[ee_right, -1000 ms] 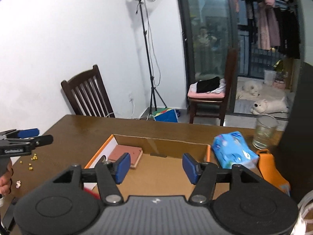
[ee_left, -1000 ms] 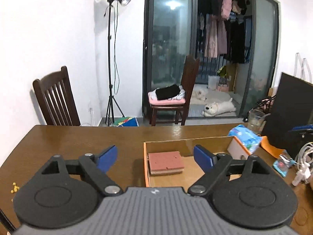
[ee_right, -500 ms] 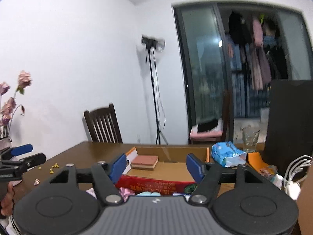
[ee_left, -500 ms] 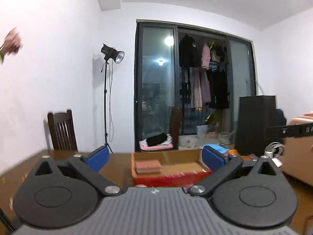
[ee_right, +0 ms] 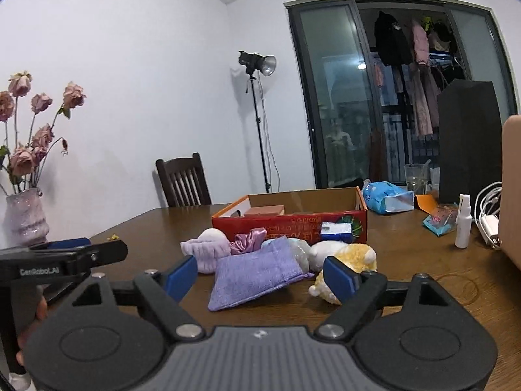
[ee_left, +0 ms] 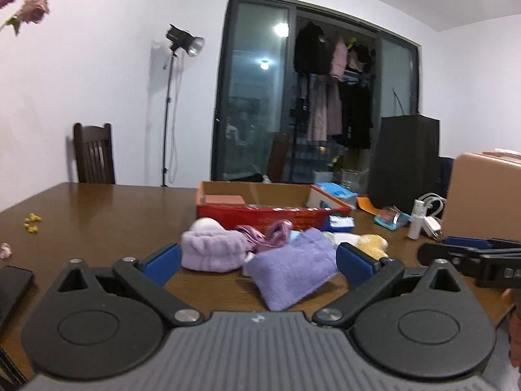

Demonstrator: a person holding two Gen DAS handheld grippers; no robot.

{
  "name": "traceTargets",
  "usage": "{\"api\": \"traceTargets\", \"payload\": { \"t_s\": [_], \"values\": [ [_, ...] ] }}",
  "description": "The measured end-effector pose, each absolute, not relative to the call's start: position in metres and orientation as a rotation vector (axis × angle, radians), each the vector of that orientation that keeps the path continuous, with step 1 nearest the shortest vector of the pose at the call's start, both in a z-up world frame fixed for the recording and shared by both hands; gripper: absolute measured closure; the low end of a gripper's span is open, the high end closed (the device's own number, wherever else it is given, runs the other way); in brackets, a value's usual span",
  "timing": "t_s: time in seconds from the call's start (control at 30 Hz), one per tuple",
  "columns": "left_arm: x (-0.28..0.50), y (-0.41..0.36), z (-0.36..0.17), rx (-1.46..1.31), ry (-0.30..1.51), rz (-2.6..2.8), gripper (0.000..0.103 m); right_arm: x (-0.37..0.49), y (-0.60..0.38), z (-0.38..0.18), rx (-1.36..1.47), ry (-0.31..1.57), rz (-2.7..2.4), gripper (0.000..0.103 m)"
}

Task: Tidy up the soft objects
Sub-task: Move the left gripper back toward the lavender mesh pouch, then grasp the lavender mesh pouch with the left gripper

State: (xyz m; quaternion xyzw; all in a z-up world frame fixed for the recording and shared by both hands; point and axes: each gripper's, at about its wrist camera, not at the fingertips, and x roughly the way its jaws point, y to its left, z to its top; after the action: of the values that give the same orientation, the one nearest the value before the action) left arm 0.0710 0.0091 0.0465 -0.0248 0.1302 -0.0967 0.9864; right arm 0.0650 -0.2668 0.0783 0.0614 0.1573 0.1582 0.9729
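A heap of soft things lay on the brown wooden table (ee_right: 423, 280) in front of a red cardboard box (ee_right: 293, 224), just beside its near wall. Nearest the cameras was a purple towel (ee_right: 257, 273), folded and propped at a tilt; behind it sat a lilac plush headband (ee_right: 205, 252), a pink satin scrunchie (ee_right: 249, 239), a white plush toy (ee_right: 325, 251) and a yellow plush toy (ee_right: 355, 255), whose lower half was hidden behind a blue finger pad. What lay under the towel could not be made out. Inside the box only the top of a reddish sponge block (ee_right: 263, 210) showed over the rim. The left gripper (ee_left: 257, 262) stood with its jaws spread wide and empty, the towel and headband seen between its fingers but beyond them, untouched. The right gripper (ee_right: 260, 277) had its jaws apart and opening, nothing pressed between the pads. Each gripper appeared at the edge of the other's view, cut off by the frame, with part of a hand (ee_right: 31, 322) on its handle. A blue tissue pack (ee_right: 386, 197) and a white spray bottle (ee_right: 463, 223) stood to the right of the box.
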Motion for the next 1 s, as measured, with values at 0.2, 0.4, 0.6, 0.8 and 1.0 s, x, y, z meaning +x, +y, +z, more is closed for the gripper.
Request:
{"api": "traceTargets", "payload": {
  "t_s": [0.2, 0.4, 0.6, 0.8, 1.0],
  "values": [
    [0.112, 0.001, 0.014, -0.072, 0.369, -0.227, 0.0, 0.091, -0.271, 0.054, 0.163, 0.36, 0.308, 0.027],
    [0.184, 0.002, -0.014, -0.2, 0.492, -0.273, 0.022, 0.159, -0.265, 0.035, 0.165, 0.438, 0.313, 0.039],
    [0.227, 0.004, -0.029, -0.329, 0.6, -0.3, 0.045, 0.225, -0.247, 0.018, 0.172, 0.523, 0.352, 0.042],
    [0.227, 0.011, -0.033, -0.374, 0.625, -0.356, 0.082, 0.239, -0.235, 0.01, 0.163, 0.564, 0.386, 0.073],
    [0.187, 0.016, -0.025, -0.37, 0.614, -0.403, 0.086, 0.191, -0.236, 0.018, 0.146, 0.566, 0.457, 0.083]
  ]
}}
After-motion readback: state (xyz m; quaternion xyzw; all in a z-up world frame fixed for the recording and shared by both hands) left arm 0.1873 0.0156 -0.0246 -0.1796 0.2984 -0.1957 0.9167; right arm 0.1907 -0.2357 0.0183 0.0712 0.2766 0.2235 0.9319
